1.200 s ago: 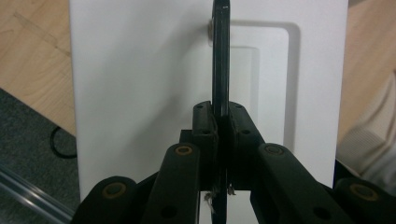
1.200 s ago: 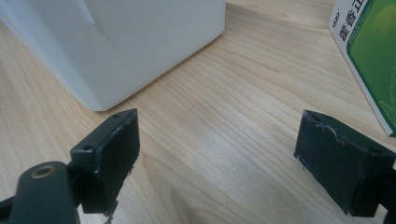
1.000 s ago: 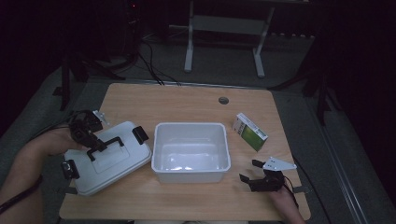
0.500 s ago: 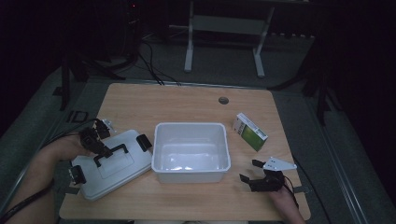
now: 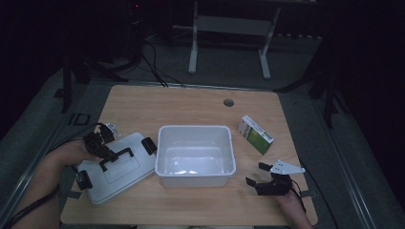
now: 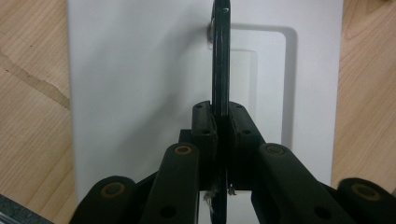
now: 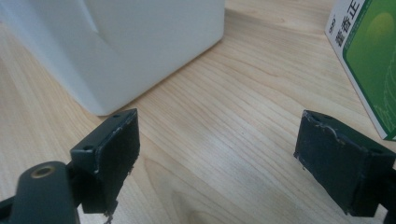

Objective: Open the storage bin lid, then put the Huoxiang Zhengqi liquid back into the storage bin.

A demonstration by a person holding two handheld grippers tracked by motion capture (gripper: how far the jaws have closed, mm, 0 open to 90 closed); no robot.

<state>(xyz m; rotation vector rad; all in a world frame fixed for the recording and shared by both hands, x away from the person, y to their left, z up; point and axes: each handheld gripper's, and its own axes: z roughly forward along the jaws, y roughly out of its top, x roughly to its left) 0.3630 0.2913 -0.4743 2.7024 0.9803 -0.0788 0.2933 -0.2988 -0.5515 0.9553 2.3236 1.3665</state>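
Dim surroundings ring a light wooden table (image 5: 191,102) in the high view, where a white bin (image 5: 195,155) stands open at the middle. To its left lies a white lid (image 5: 117,167) with black latches, and the left gripper (image 5: 106,151) sits over it, held by the person's left hand (image 5: 67,155), its fingertips at the lid's black handle (image 5: 117,157). Off to the bin's right, a green and white box (image 5: 256,134) lies flat, and nearer the front edge the right gripper (image 5: 255,174) rests on the wood with its jaws spread, pointing toward the bin. From this height the left jaws' grip cannot be made out. The left gripper view settles it: the two black fingers (image 6: 205,123) are pressed together on the thin black handle (image 6: 220,56), which runs straight ahead from between them across the lid (image 6: 140,70), with wood at either side. The right gripper view shows the fingers (image 7: 109,149) wide apart over bare wood, nothing between them; the bin's corner (image 7: 140,42) stands ahead of the left finger, and the box (image 7: 369,56) lies just beyond the right finger.
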